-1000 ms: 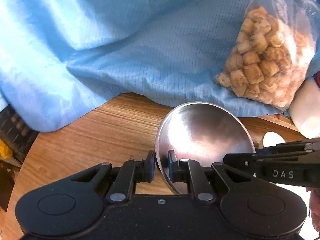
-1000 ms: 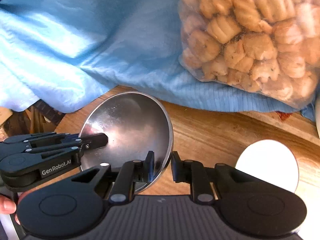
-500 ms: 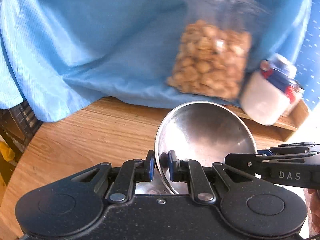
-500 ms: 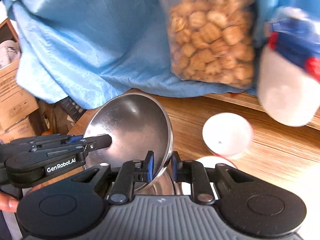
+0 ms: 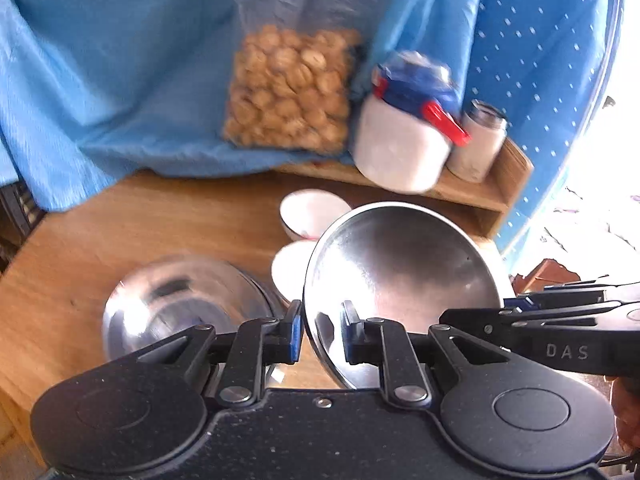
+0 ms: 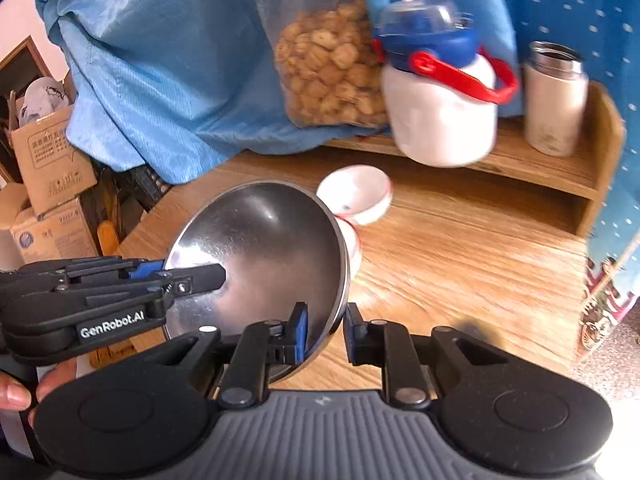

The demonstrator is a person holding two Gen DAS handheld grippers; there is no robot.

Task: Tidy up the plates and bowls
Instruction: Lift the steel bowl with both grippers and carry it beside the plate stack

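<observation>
A steel bowl (image 5: 400, 272) (image 6: 264, 240) hangs tilted above the wooden table (image 5: 120, 220), carried between both grippers. My right gripper (image 6: 326, 328) is shut on its near right rim. My left gripper (image 5: 322, 332) has the near left rim between its pads; its jaws are opening and the pads stand a little off the metal. Each gripper shows in the other's view, the left gripper (image 6: 216, 276) reaching into the bowl and the right gripper (image 5: 444, 316) at its edge. Below sit a second steel bowl (image 5: 180, 296) and two white bowls (image 5: 312, 216) (image 5: 292, 268).
On a low wooden shelf (image 5: 480, 192) at the back stand a white jug (image 5: 400, 140) with blue lid and red handle and a steel flask (image 5: 476, 140). A bag of biscuits (image 5: 288, 92) leans on blue cloth (image 5: 120, 60). Cardboard boxes (image 6: 48, 160) stand off the table's left.
Both grippers have drawn back and up with the steel bowl, bringing the second steel bowl, white bowls, jug and flask into view. The left pads now stand wider apart.
</observation>
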